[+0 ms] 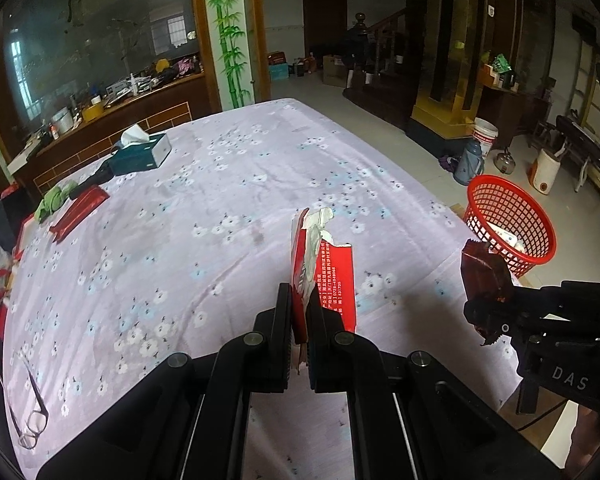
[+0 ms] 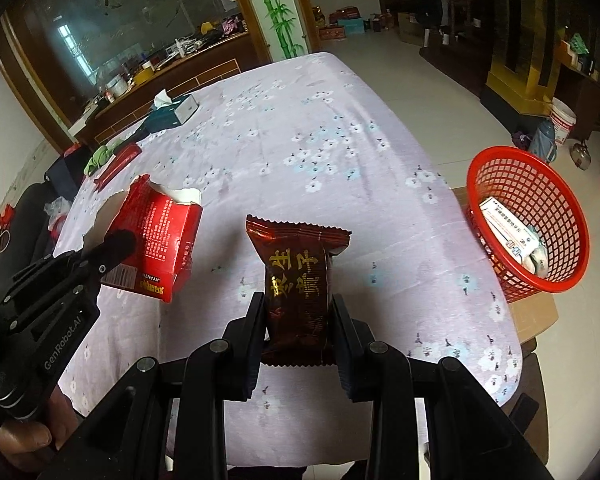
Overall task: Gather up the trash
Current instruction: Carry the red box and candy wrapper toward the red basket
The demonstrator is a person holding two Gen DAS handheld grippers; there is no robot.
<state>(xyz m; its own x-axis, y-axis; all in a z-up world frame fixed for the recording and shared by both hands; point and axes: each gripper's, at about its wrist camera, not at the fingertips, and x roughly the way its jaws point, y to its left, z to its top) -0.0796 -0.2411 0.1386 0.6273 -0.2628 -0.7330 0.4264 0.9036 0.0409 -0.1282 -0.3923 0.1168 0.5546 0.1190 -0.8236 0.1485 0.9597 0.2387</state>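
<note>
The torn red carton [image 1: 320, 268] is pinched edge-on between the left gripper [image 1: 300, 312] fingers, held up off the table [image 1: 220, 184], long axis running toward 12 o'clock, ragged open end farthest from the camera. The right gripper [image 2: 298, 320] fingers clamp the dark red snack wrapper [image 2: 296, 276] by its lower half, upright, crimped seam toward 12 o'clock. Both look lifted clear for carrying to the red basket [image 2: 572, 240] at 3 o'clock, which already holds a white box [image 2: 508, 228].
</note>
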